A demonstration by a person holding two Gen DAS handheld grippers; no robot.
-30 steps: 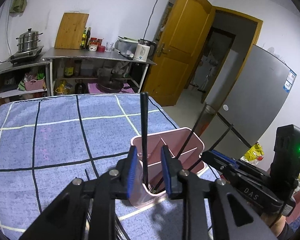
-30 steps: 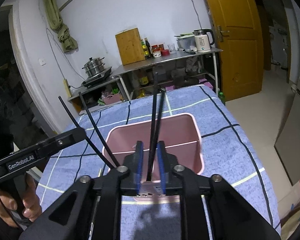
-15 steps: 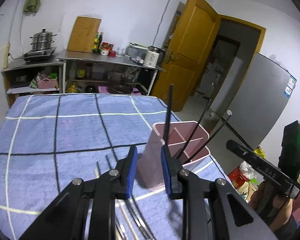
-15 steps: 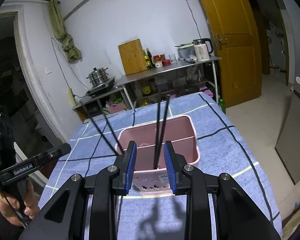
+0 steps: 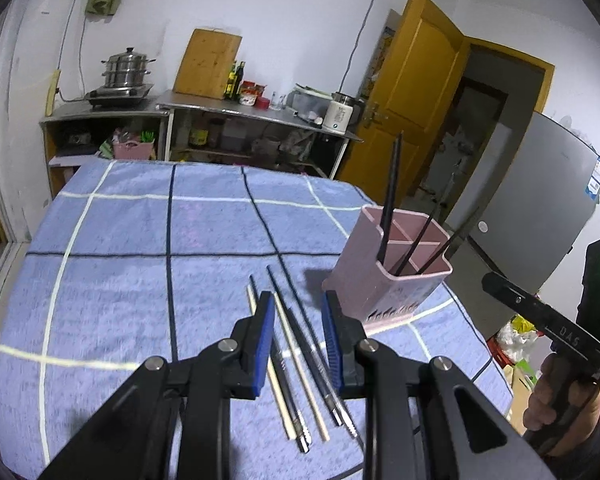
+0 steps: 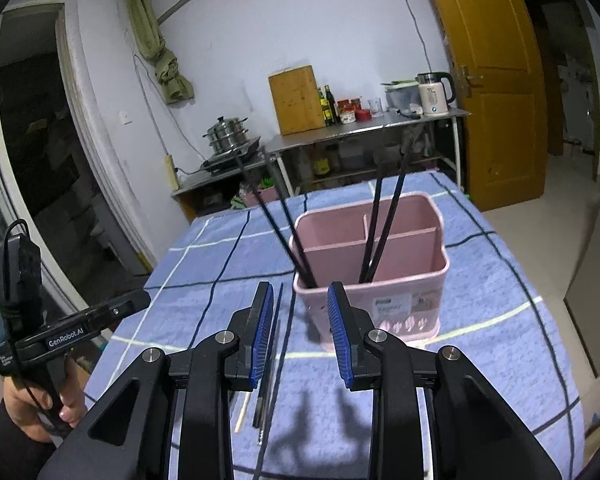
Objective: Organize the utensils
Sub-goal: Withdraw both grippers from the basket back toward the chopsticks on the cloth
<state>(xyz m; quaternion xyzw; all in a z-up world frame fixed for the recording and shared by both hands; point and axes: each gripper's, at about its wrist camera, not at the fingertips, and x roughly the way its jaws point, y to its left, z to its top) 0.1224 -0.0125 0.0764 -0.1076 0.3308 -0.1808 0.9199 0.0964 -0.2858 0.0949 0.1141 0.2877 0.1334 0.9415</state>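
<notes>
Fingers of both grippers stand parted with nothing between the pads: the right gripper [image 6: 300,332] has just opened off the black chopsticks [image 6: 384,224] it dropped into the pink holder [image 6: 404,304], and has drawn back; the left gripper [image 5: 298,340], also empty now, has swung away from the holder [image 5: 384,280] to hover above the loose chopsticks [image 5: 300,344] lying on the blue cloth [image 5: 140,280]. So four sticks are stowed and the rest wait directly under the left fingers; how many is unclear, perhaps five. Beyond the fingertips the cloth is otherwise bare. Crowded, overlapping sticks look the only obstacle to a clean pick.
</notes>
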